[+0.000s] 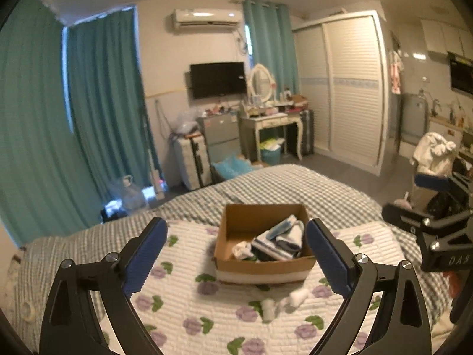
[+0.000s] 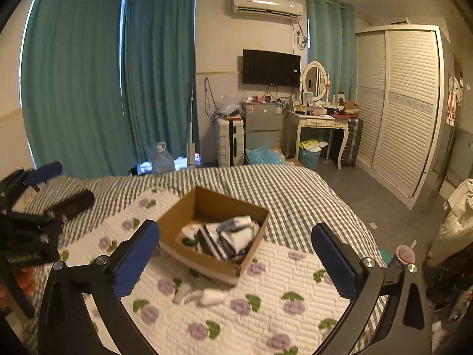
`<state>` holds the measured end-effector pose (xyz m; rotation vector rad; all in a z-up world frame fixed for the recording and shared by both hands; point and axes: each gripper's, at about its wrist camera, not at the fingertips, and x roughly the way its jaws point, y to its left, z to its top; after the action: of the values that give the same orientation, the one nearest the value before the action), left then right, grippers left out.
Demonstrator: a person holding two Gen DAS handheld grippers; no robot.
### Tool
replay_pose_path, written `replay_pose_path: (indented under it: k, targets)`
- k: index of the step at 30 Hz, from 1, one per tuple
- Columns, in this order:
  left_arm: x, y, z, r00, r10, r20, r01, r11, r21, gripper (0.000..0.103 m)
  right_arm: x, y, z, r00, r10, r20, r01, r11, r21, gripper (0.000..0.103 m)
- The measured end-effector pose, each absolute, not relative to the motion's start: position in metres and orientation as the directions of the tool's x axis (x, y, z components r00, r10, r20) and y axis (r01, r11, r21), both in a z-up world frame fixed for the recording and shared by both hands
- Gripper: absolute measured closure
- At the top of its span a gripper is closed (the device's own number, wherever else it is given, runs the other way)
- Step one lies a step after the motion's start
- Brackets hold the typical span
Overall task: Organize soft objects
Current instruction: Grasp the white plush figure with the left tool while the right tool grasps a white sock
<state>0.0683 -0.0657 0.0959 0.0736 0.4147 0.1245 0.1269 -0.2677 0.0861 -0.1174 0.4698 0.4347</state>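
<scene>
An open cardboard box (image 1: 236,222) sits on a white quilt with purple flowers (image 1: 183,304) on the bed. Folded and rolled socks (image 1: 280,241) lie in its right half. The box also shows in the right wrist view (image 2: 180,216), with the socks (image 2: 227,236) inside. A loose pair of white socks (image 1: 283,301) lies on the quilt just in front of the box, also in the right wrist view (image 2: 201,294). My left gripper (image 1: 236,254) is open and empty, raised above the quilt before the box. My right gripper (image 2: 235,259) is open and empty, to the right.
A grey checked bedspread (image 2: 289,195) covers the bed beyond the quilt. The bed's right edge drops to the floor (image 2: 384,207). A pink cup (image 2: 402,256) and clothes (image 2: 455,222) stand at the right. A dressing table (image 2: 322,124) and wardrobe (image 2: 405,103) are far back.
</scene>
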Motion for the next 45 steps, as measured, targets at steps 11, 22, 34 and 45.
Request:
replay_pose_path:
  k: [11,22,34,45]
  targets:
    - [0.088,-0.06,0.002,0.833,0.133,-0.538,-0.096,0.991,0.097,0.007,0.136,-0.247,-0.026,0.698,0.377,-0.61,-0.485,0.874,-0.015,0.0]
    - [0.139,-0.038,-0.087,0.745,0.141,-0.652,-0.15,0.988,0.042,0.007,0.207,-0.207,-0.143,0.561,0.39,-0.73,-0.51,0.858,0.067,0.012]
    - [0.173,-0.041,-0.129,0.659,0.086,-0.747,-0.132,0.991,-0.002,0.009,0.231,-0.202,-0.175,0.521,0.434,-0.735,-0.516,0.846,0.133,0.061]
    - [0.205,-0.076,-0.182,0.551,0.031,-0.834,-0.058,0.998,-0.002,0.043,0.236,-0.233,-0.161,0.569,0.403,-0.717,-0.46,0.879,0.129,0.061]
